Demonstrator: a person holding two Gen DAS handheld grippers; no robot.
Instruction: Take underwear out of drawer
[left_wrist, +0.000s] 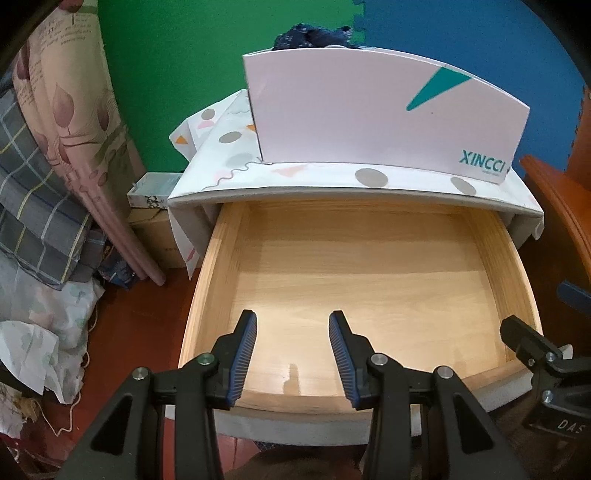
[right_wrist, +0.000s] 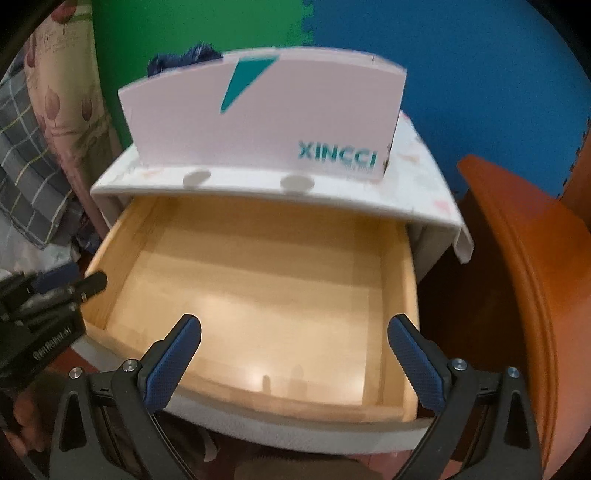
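Both the left gripper (left_wrist: 292, 321) and right gripper (right_wrist: 294, 326) hover with jaws released over the pulled-out wooden drawer (left_wrist: 369, 266). At twelve o'clock, dark blue underwear (left_wrist: 314, 37) peeks from behind the white box (left_wrist: 369, 122).

Left hand-held gripper (left_wrist: 293, 332) parted over bare drawer (left_wrist: 218, 266).

The white box (left_wrist: 384, 118) in the upper middle of both views carries "XINCCI" in teal at its lower right corner, with smaller print beneath too fine to read. The right gripper's body (left_wrist: 565, 424) shows "DAS"; the left gripper's body (right_wrist: 48, 343) reads roughly "GenRobot.AI", blurred.
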